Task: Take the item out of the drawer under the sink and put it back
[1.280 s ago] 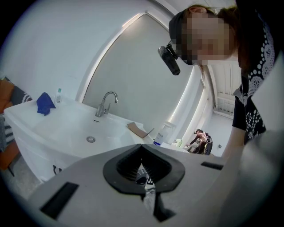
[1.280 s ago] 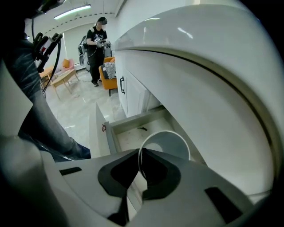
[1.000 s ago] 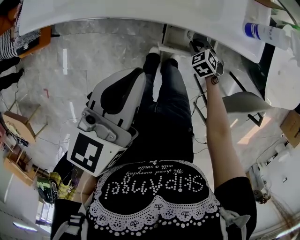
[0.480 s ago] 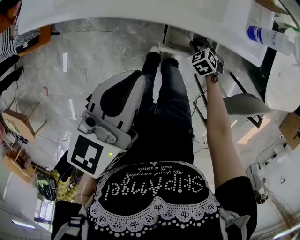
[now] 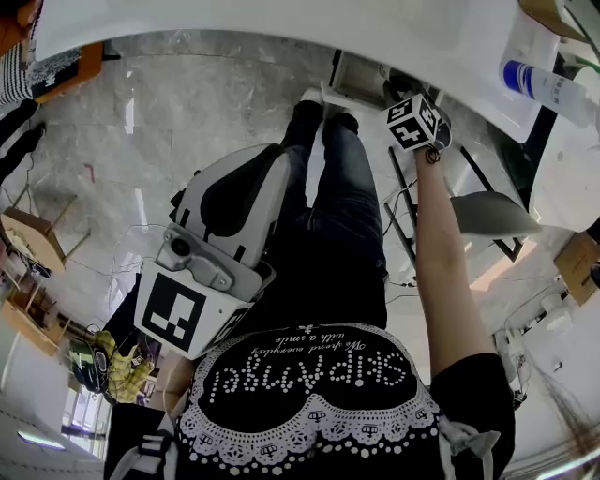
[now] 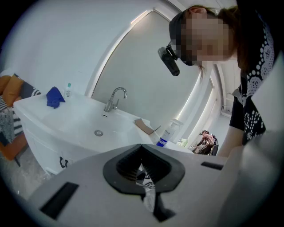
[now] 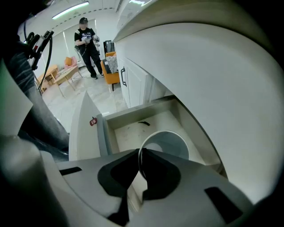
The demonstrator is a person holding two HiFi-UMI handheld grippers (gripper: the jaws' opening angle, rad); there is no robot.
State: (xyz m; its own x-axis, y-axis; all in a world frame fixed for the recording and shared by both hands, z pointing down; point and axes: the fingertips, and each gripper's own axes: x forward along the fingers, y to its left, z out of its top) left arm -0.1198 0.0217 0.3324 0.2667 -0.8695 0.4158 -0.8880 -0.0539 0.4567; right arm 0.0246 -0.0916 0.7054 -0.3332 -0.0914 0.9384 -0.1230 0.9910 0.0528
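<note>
- While the left gripper (image 5: 267,164) is held by the waist in the head view, away from the work, the right gripper (image 5: 412,124) is reached down at arm's length below the edge of the sink (image 5: 281,28). Neither its jaws nor the drawer are shown there.
- In the left gripper view, the jaws are pressed together at the tips with nothing held. The sink top is faced, not the drawer.
- In the right gripper view, the jaws are pinched on the near rim of a cup (image 7: 166,144), one pad inside and one outside. The cup is held low over the open drawer (image 7: 128,126). Whether its base touches the floor cannot be told.
- The step is judged to be the handling at the drawer itself, either the lift out or the return. Which one cannot be settled here.
- For a lift, the rim pinch must be kept firm and the cup raised clear of the drawer front and the sink's underside. For a return, the base must be set flat before the jaws are spread.
</note>
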